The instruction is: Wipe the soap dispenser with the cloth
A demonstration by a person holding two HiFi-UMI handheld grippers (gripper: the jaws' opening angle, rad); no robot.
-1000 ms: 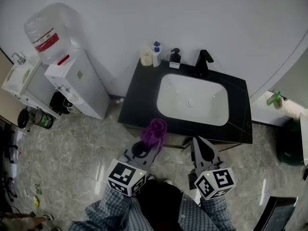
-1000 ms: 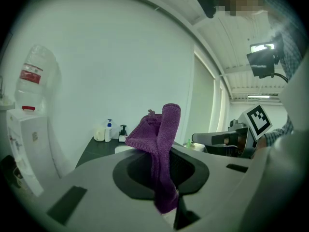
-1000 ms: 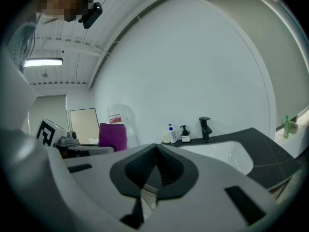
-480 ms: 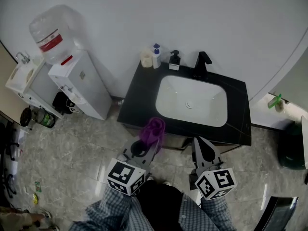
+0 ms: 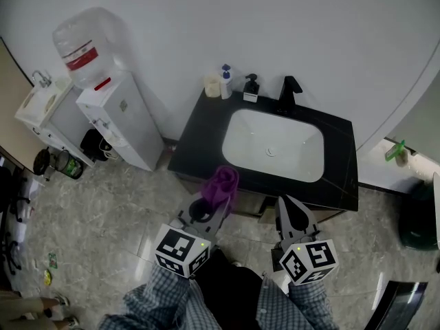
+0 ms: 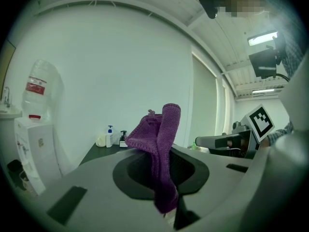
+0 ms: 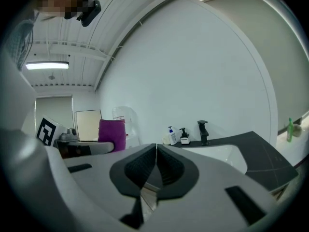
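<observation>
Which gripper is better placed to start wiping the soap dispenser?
Left. The left gripper grips the purple cloth, while the right gripper is shut and empty. Both hang short of the counter, away from the soap dispenser at its back edge.

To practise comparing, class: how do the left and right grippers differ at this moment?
The left gripper is shut on the cloth; the right gripper is shut on nothing. The left faces the counter's left end, the right faces the sink. Both point toward the counter.
</observation>
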